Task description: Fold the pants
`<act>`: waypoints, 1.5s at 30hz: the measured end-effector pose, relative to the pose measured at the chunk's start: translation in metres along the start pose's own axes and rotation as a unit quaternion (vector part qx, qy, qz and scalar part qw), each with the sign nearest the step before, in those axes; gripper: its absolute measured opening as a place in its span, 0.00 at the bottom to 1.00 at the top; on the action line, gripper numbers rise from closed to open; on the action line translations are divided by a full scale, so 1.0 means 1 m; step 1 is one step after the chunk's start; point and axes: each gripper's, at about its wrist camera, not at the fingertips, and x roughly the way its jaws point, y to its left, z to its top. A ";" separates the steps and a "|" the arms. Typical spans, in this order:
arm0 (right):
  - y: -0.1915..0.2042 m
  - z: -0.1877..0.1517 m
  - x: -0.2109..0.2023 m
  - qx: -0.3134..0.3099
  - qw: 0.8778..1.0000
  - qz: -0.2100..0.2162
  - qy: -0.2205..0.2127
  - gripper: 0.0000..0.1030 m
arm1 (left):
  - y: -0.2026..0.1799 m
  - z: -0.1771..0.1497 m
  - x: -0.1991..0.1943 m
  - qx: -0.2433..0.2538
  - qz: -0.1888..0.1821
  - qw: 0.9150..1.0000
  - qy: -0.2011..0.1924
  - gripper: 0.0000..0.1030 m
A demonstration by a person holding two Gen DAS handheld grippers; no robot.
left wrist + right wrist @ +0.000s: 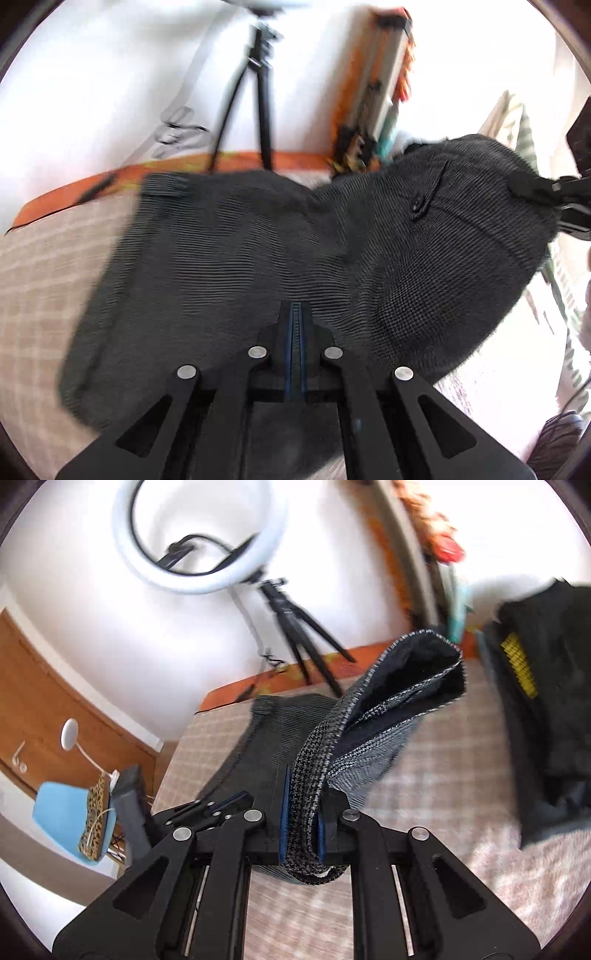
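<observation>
The left gripper (pixel 297 317) has its jaws fully closed, blue pads pressed together with the dark grey fabric of the pants (pixel 258 266) at their tips; whether cloth is actually pinched between them cannot be told from the left wrist view. The right gripper (pixel 303 805) is nearly closed, its blue pads clamped on a thick houndstooth-weave band of the pants (pixel 314 775), which runs straight through the jaws and out behind them. In the right wrist view that held part rises up and away from the gripper, opening into a dark mouth (pixel 417 664) with a pale woven edge, lifted off the bed. In the left wrist view the garment lies spread on the checked bedcover (pixel 40 266), its long axis running side to side across the picture, flat on the left and bulging upward on the right, where a small buttoned pocket (pixel 419 203) shows and the right gripper (pixel 561 195) holds the far edge. A ring light (pixel 199 539) on a tripod (pixel 295 627) stands beyond the bed.
</observation>
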 end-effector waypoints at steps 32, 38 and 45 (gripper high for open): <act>0.188 -0.028 0.188 -0.235 0.966 0.020 0.106 0.40 | 0.123 -0.061 -0.116 -0.104 0.062 0.990 -0.069 0.00; 0.124 0.005 0.143 -0.180 0.982 -0.022 0.045 0.46 | 0.102 -0.045 -0.112 -0.087 0.047 0.992 -0.077 0.00; 0.037 0.031 0.146 -0.116 0.989 -0.083 0.043 0.46 | 0.061 -0.009 -0.072 -0.036 0.014 0.997 -0.062 0.00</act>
